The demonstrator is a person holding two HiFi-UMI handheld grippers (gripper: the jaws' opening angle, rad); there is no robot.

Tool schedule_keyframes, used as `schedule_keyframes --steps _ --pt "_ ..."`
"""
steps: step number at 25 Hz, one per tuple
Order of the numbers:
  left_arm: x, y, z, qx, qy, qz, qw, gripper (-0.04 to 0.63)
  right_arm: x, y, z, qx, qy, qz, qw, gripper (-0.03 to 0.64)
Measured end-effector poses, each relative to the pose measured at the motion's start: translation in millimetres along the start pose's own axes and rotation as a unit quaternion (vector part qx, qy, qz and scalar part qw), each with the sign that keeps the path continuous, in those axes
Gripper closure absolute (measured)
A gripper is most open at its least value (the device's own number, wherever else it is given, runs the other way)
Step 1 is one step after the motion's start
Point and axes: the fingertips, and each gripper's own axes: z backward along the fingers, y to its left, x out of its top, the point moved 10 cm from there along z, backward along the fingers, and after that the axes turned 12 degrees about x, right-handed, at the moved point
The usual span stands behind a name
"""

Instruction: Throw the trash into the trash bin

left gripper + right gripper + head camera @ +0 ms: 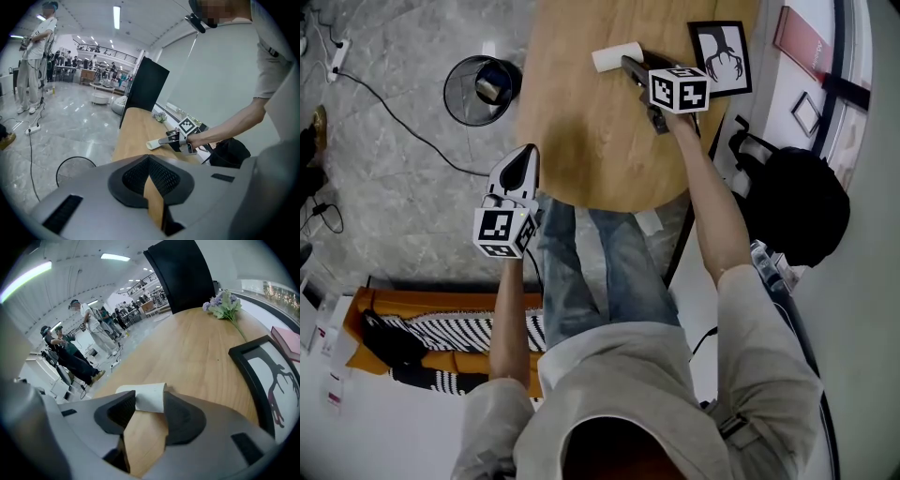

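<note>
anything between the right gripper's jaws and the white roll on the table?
Nothing. Right gripper view: the white roll lies at the open jaw tips of the right gripper, only bare table under them.

Me: Wood table [591, 141] in front of me. Framed pic [721, 58] lies at its right edge, flowers [225, 305] further along.
Mate: And off the table?
Me: Cable [394, 115] across the floor [384, 202], black bag [802, 202] to my right.
</note>
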Motion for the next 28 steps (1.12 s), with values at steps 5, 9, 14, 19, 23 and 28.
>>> schedule_keyframes --steps 5,9,14,19,23,28 --pt "4 1 1 -0.002 -0.008 -0.002 1.0 0.578 -8 12 7 0.022 -0.01 0.008 1.0 0.49" --pt "7 3 1 -0.003 -0.012 -0.002 0.9999 0.578 -11 25 14 0.04 -0.016 0.012 0.999 0.533" --pt "9 -1 5 -0.009 -0.016 -0.005 0.9998 0.578 -12 54 26 0.07 -0.034 0.038 0.996 0.581" --pt "12 -6 11 -0.009 -0.03 -0.005 0.9995 0.577 -14 80 31 0.073 -0.045 0.068 0.994 0.586" --pt "4 -4 23 -0.003 -0.039 0.001 0.9992 0.578 -19 96 32 0.077 -0.043 0.08 0.993 0.586" --pt "-9 6 44 0.013 -0.045 0.013 0.9988 0.578 -18 118 27 0.081 -0.035 0.1 0.991 0.586"
